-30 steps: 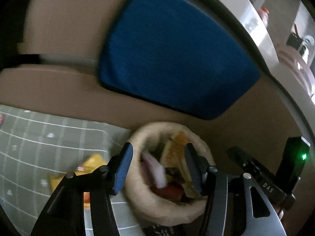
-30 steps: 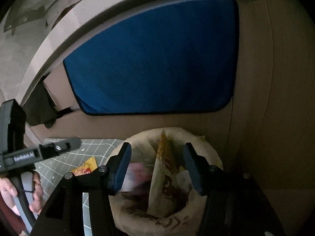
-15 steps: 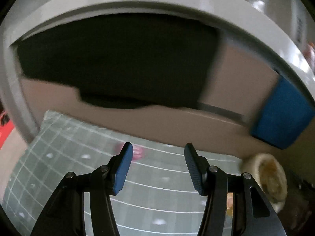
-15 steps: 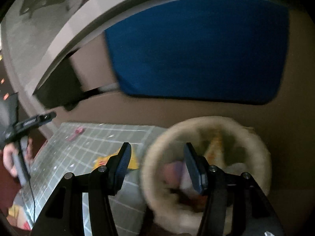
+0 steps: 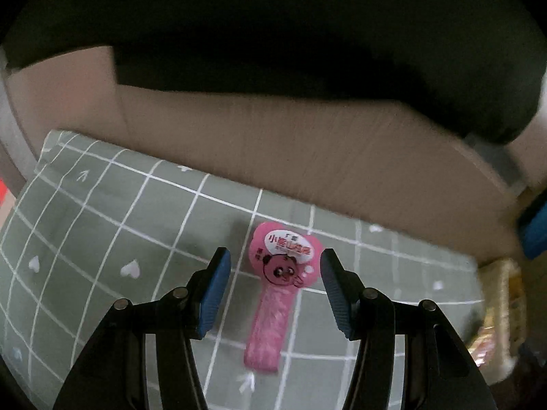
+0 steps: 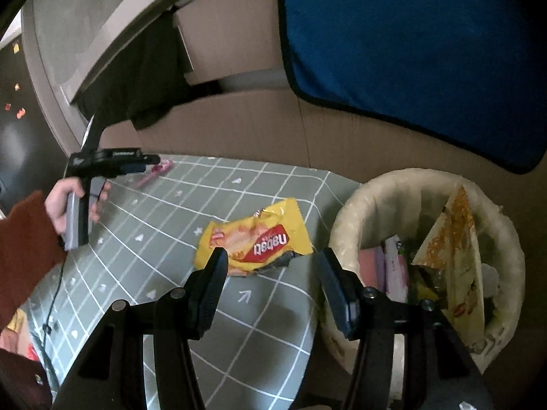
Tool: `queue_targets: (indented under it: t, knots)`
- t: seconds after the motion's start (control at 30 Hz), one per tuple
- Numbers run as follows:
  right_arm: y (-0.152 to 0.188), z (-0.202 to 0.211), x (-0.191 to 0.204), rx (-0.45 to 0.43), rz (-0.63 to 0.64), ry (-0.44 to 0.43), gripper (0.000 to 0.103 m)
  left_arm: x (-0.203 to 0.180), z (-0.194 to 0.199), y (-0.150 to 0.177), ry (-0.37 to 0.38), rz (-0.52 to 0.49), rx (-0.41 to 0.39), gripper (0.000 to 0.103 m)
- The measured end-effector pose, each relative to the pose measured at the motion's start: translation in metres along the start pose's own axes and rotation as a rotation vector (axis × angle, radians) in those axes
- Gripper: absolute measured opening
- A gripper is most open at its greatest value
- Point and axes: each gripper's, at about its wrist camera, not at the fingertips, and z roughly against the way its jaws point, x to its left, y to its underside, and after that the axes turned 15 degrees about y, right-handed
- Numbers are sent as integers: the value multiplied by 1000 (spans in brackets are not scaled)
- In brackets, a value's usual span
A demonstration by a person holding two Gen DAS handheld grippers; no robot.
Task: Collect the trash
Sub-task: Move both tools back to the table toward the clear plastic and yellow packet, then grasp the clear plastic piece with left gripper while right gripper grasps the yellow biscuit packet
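A pink lollipop-shaped wrapper (image 5: 278,280) with a cartoon face lies flat on the green grid mat (image 5: 102,239). My left gripper (image 5: 275,266) hovers over it, open, its blue pads on either side of the wrapper's round head without touching it. In the right wrist view a yellow snack packet (image 6: 254,239) lies on the mat (image 6: 171,239), just beyond my open right gripper (image 6: 271,270). A cream trash basket (image 6: 345,225) lined with a bag stands to the right, holding several wrappers. The left gripper (image 6: 150,164) shows far left over the pink wrapper (image 6: 157,172).
A brown sofa front (image 5: 307,143) runs behind the mat, with a black cloth (image 5: 273,34) and a blue cushion (image 6: 410,41) on it. A person's hand (image 6: 65,201) in a rust-red sleeve holds the left gripper's handle. The basket's edge (image 5: 499,307) shows at far right.
My left gripper has swung left from above the basket across the mat and come down over the pink wrapper. My right gripper has shifted left off the basket toward the yellow packet.
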Motion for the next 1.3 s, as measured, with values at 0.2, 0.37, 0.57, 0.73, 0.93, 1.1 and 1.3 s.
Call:
queue_targets:
  t: [0.2,0.37,0.57,0.73,0.93,1.1,1.3]
  knots:
    - [-5,-17,3,24,27,21,53,-12,-8,9,-19,-98,38,21]
    - [-10,-26,10,43,-16,11,53,-24,19,37,-14,-105,13,14]
    - [8,-23,9,97,-159,-35,53,-44,62,79,120,-68,-29,13]
    - [9,-43,11,126,-237,-16,53,-60,79,92,123,-127,-43,13]
    - [-18,-84,43,136,-63,37,46,-51,91,89,138,-98,-39,13]
    - [-26,-102,85,142,152,-25,11,-47,99,96,140,-90,-37,13]
    - [-20,-75,103,107,204,-79,7,-48,105,103,153,-81,-56,13]
